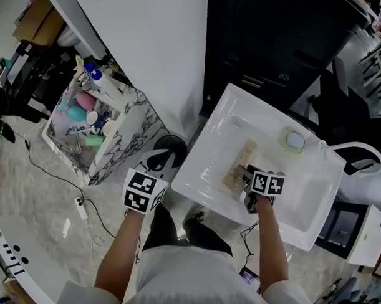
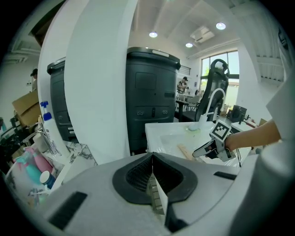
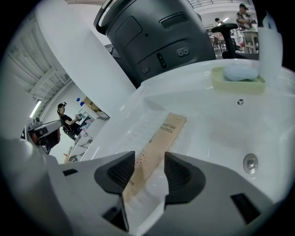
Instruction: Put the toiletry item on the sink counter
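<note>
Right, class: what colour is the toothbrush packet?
The toothbrush packet is tan with dark print; the right gripper view shows it best.

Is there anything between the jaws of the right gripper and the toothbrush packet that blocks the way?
Nothing visible does. The right gripper has its jaws open, and the toothbrush packet lies directly between them on the white sink.
</note>
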`<act>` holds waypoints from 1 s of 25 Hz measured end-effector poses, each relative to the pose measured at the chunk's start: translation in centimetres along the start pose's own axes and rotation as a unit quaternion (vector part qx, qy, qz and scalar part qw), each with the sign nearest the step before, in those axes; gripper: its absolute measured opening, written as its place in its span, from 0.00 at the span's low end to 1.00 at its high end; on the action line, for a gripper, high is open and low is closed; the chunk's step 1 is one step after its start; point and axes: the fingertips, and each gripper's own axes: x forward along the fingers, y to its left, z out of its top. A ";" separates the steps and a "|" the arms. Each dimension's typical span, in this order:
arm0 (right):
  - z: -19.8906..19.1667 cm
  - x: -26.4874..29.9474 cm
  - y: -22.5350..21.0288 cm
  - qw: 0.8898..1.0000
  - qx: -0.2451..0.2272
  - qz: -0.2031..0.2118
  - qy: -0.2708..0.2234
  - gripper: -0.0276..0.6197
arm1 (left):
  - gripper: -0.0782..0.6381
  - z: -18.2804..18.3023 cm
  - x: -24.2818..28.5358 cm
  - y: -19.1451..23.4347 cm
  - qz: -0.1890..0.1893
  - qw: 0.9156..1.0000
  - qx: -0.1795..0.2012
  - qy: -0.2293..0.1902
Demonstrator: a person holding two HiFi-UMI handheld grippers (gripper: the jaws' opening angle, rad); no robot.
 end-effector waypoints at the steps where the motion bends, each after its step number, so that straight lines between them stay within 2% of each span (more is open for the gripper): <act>1: 0.1 -0.2 0.0 1.000 -0.001 -0.003 -0.004 0.35 | 0.12 -0.1 -0.2 0.0 -0.002 1.000 0.002 0.001; 6: 0.5 -1.7 0.2 0.999 0.010 -0.006 -0.031 0.36 | 0.12 -0.4 -0.2 -0.1 -0.020 1.000 0.013 0.006; 11: 1.0 -5.0 0.2 0.997 0.005 -0.036 -0.071 0.35 | 0.12 0.9 0.9 -0.5 -0.046 0.999 0.026 -0.001; 14: 1.4 -7.7 -0.3 0.993 0.001 -0.064 -0.098 0.31 | 0.12 2.5 1.8 -1.3 -0.068 0.997 0.042 -0.011; 17: 2.2 -10.9 -0.3 0.987 0.001 -0.094 -0.132 0.28 | 0.12 4.1 2.6 -1.9 -0.090 0.994 0.056 -0.021; 21: 3.7 -15.4 0.9 0.975 0.001 -0.110 -0.192 0.22 | 0.12 6.5 2.9 -2.7 -0.112 0.990 0.071 -0.038; 25: 5.2 -19.8 2.4 0.961 -0.023 -0.139 -0.240 0.10 | 0.12 9.3 2.5 -3.5 -0.132 0.985 0.089 -0.062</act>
